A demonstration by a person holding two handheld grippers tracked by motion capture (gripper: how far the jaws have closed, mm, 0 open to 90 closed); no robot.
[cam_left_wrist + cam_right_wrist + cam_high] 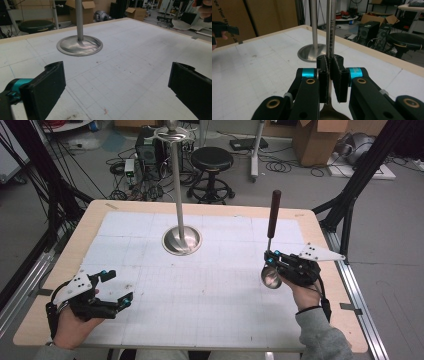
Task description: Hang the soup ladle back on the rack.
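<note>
while your right gripper (272,261) pinches its thin metal shaft, the ladle (272,232) stands upright over the right side of the table (60,270), dark handle up, bowl down by your hand. jaws nearly closed on the shaft. stand (181,240) with a round metal base sits far centre, well apart. left gripper (117,287) near left, jaws wide apart, holding nothing.

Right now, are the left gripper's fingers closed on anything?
No: the left gripper has its fingers spread wide apart over the bare table mat.
</note>
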